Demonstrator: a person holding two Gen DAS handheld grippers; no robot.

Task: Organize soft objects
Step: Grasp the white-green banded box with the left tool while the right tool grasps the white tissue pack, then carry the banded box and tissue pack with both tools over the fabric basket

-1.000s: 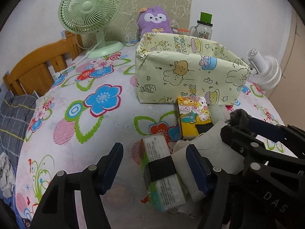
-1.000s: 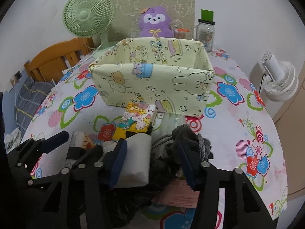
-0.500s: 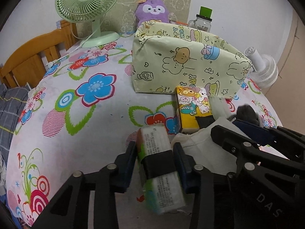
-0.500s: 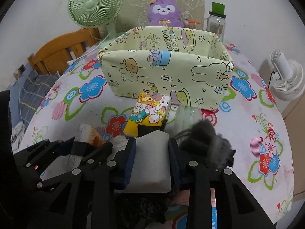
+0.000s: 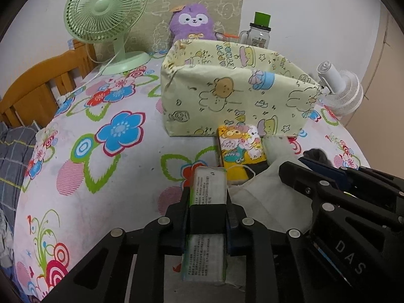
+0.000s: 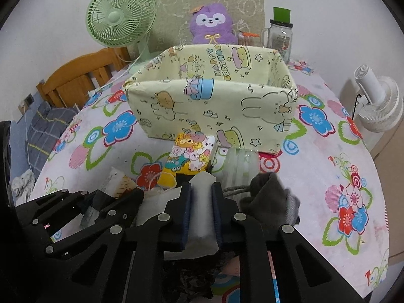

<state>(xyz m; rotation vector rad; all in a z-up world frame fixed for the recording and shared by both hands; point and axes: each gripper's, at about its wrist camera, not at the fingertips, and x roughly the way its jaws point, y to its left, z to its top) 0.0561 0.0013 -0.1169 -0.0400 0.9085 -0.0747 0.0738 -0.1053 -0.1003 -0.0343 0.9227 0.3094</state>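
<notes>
Tissue pack, green-edged, probably clear-wrapped.

Plain white wall behind. Round table under flower-print white cloth. Orange wooden chair back at left edge. Grey checked fabric beyond chair. Beige panel at right. Even, soft light.

Left gripper: matte black linkage arms, 2 fingers with dark blue pads, round silver pivot screws along each arm. From my left cam I see the right gripper's side plate, white "DAS" lettering on black. Right gripper: same build, black frame, blue pads, silver screw heads at the joints. Small red light on the left unit's body in my right view.
</notes>
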